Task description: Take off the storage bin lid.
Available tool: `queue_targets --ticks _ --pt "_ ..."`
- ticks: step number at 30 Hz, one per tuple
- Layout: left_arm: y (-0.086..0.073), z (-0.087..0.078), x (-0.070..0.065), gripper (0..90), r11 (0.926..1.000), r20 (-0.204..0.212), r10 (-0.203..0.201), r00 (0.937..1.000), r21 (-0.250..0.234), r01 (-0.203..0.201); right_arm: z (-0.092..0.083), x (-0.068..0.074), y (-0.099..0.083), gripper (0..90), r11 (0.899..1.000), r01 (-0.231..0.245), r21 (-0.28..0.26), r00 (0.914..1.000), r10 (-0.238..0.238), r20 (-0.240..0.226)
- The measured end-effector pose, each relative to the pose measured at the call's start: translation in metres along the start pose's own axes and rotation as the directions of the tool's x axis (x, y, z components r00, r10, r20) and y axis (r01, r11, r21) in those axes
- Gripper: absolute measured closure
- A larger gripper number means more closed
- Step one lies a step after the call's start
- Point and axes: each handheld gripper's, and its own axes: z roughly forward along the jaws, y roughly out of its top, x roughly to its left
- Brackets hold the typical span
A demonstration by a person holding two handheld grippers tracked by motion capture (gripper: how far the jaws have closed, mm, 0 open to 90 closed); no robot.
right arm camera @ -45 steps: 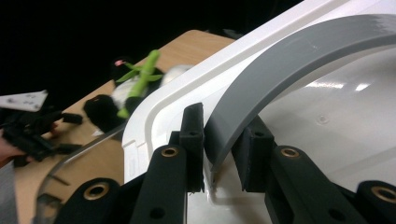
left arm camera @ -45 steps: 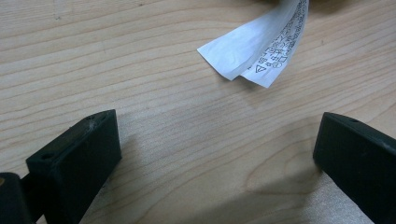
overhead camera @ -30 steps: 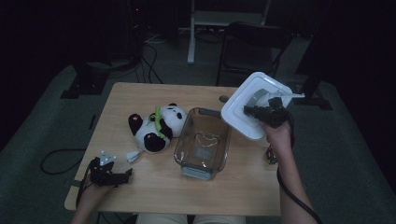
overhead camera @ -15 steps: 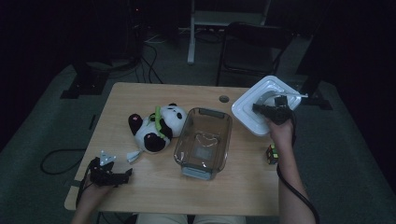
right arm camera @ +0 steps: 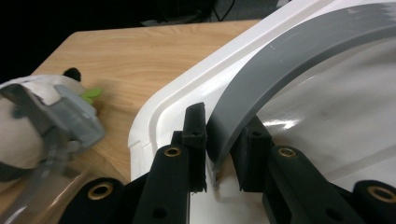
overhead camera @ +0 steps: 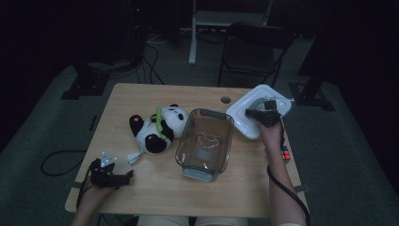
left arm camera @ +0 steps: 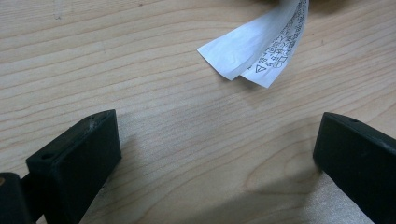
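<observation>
High view, worktop (overhead camera: 141, 101): light wood, standing on a dim grey floor with a dark chair (overhead camera: 254, 49) behind it.
High view, panda toy (overhead camera: 157, 129): lying left of centre, just beside the clear dish.
High view, glass dish (overhead camera: 206, 143): rectangular, at the middle of the worktop, long side running away from the person.
High view, white lid (overhead camera: 247, 117): at the far right of the worktop, near the edge, right of the dish; its grey handle is under the right tongs (overhead camera: 264, 114).
High view, cube (overhead camera: 285, 154): small, coloured, at the right edge beside the person's forearm.
High view, left tongs (overhead camera: 123, 177): low at the near left corner, in the person's hand.
Left gripper view, left tongs (left arm camera: 217, 154): jaws wide apart over bare wood, nothing between them.
Left gripper view, paper tag (left arm camera: 264, 42): printed, lying just ahead of the jaws.
Right gripper view, right tongs (right arm camera: 223, 140): jaws narrow, clamped on the grey handle (right arm camera: 289, 60) of the lid (right arm camera: 173, 100).
</observation>
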Motion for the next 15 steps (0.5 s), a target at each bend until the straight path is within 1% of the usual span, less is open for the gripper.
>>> queue_targets --ticks 1,2,6,7,10,15 --pt "0.000 0.000 0.000 1.5 1.0000 0.000 0.000 1.0000 0.000 0.000 0.000 0.000 0.000 76.8 1.000 0.000 0.000 1.0000 0.000 0.000" --pt "0.000 0.000 0.000 1.5 1.0000 0.000 0.000 1.0000 0.000 0.000 0.007 -0.002 -0.002 76.8 1.000 -0.009 0.009 1.0000 0.009 0.002" --pt "0.000 0.000 0.000 1.5 1.0000 0.000 0.000 1.0000 0.000 0.000 0.017 -0.003 -0.005 76.7 1.000 -0.020 0.019 0.9998 0.020 0.004" --pt "0.000 0.000 0.000 1.5 1.0000 0.000 0.000 1.0000 0.000 0.000 0.017 -0.003 -0.005 76.7 1.000 -0.020 0.019 0.9998 0.020 0.004" --pt "0.000 0.000 0.000 1.5 1.0000 0.000 0.000 1.0000 0.000 0.000 0.026 -0.006 -0.008 76.8 0.999 -0.033 0.022 0.9995 0.033 0.004" --pt "0.000 0.000 0.000 1.5 1.0000 0.000 0.000 1.0000 0.000 0.000 0.037 -0.010 -0.013 76.7 0.998 -0.055 0.031 0.9984 0.055 0.016"
